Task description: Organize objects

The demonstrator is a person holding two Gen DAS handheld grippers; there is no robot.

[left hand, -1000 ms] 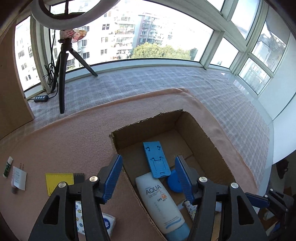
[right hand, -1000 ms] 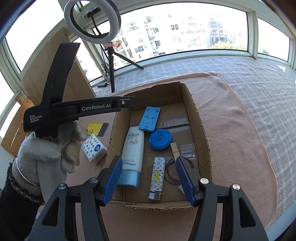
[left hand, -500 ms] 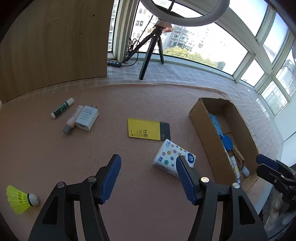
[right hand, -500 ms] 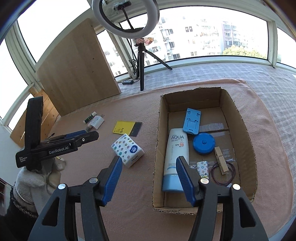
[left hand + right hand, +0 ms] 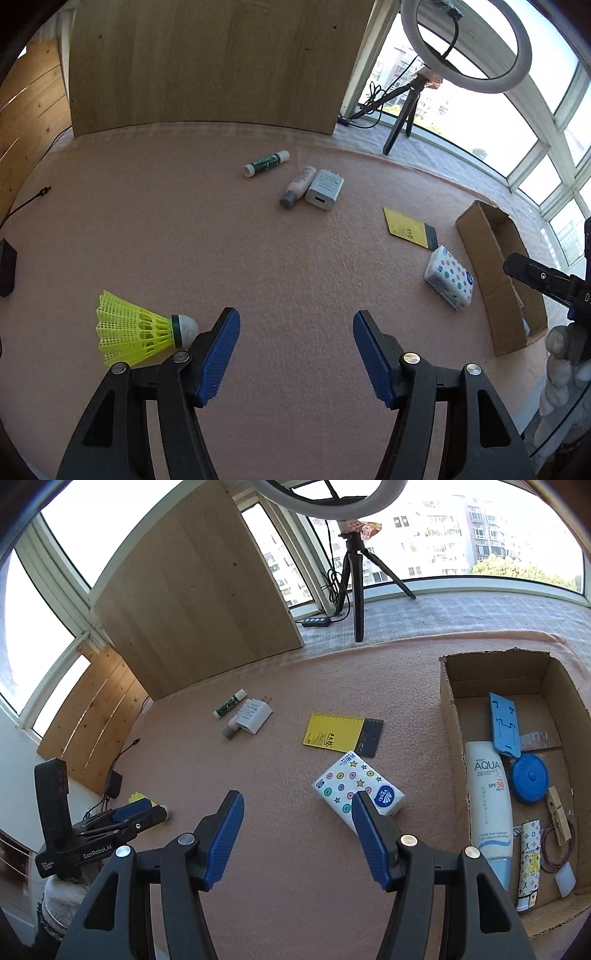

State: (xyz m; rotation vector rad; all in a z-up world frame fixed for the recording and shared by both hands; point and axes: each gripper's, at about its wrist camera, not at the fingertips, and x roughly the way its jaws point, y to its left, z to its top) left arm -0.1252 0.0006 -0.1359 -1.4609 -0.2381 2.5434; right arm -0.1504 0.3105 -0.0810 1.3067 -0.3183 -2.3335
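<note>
Two hand-held grippers hung over the pink felt-covered surface (image 5: 258,258), both with jaws spread and nothing between them. The left gripper (image 5: 295,325), whose jaws had just been opening a little wider, pointed down at bare felt, with the yellow plastic shuttlecock (image 5: 140,334) lying just beside its left finger. The right gripper (image 5: 295,805) hovered near the white tissue pack printed with coloured dots and stars (image 5: 356,788), its right finger overlapping the pack's near edge in that view; whether it touched I could not tell. Farther off lay a yellow and black notepad (image 5: 341,734), a white wall charger (image 5: 325,189) touching a small pinkish bottle (image 5: 299,184), and a green-labelled white tube (image 5: 266,163). The open brown cardboard box (image 5: 452,716) stood to the right, holding a white sunscreen tube (image 5: 487,797), a blue plastic phone stand (image 5: 504,723), a round blue case (image 5: 529,779), a wooden clothespin (image 5: 557,816) and a patterned lighter (image 5: 530,864).
</note>
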